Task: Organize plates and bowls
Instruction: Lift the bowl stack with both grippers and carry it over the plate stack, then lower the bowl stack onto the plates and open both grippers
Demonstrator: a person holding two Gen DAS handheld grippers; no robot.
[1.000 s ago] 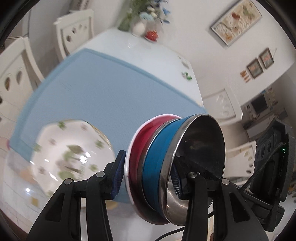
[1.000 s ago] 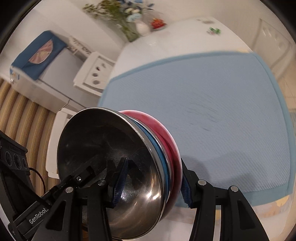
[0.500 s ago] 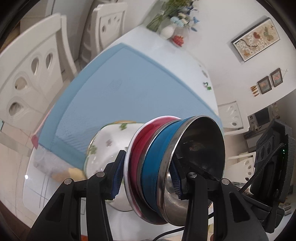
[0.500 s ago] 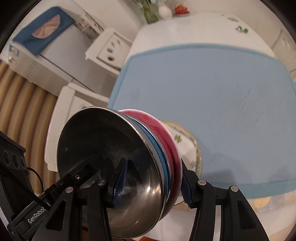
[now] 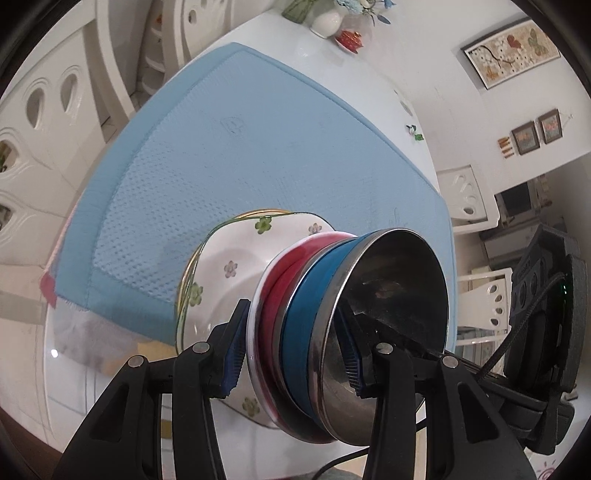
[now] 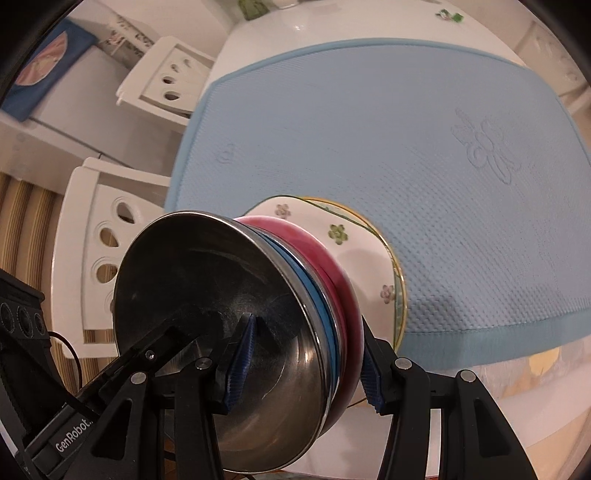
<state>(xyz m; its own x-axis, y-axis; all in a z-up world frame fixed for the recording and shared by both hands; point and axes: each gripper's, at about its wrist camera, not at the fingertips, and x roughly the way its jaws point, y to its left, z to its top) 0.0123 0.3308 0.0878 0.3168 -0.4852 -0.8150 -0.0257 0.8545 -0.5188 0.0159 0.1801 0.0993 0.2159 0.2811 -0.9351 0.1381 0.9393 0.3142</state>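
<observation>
I am holding a nested stack of three bowls on edge between both tongs. In the left wrist view my left tongs (image 5: 291,354) are pinching the stack: one blue pad is pressing the white-rimmed underside of the red bowl (image 5: 273,295), the other is pressing inside the steel bowl (image 5: 391,295), and the blue bowl (image 5: 306,295) is sitting sandwiched between those two. In the right wrist view my right tongs (image 6: 303,358) are pinching the same stack from the opposite side, with one pad inside the steel bowl (image 6: 207,295) and the other against the outside of the red bowl (image 6: 332,258); only a thin strip of the blue bowl (image 6: 317,295) is showing between them.

Just beyond the stack, on the red bowl's side, a white plate with small flowers (image 5: 229,269) is lying, and its rim (image 6: 369,240) is peeking out past the red bowl in the right view too. I cannot tell whether the red bowl is touching it. The plate is resting partly on a light blue mat (image 5: 258,129), at the mat's edge nearest my tongs, and partly on the white table (image 5: 74,369). Far ahead of the left tongs, a white vase (image 5: 327,20) is standing at the other end of the table, and white chairs (image 6: 107,236) are standing beside the table.
</observation>
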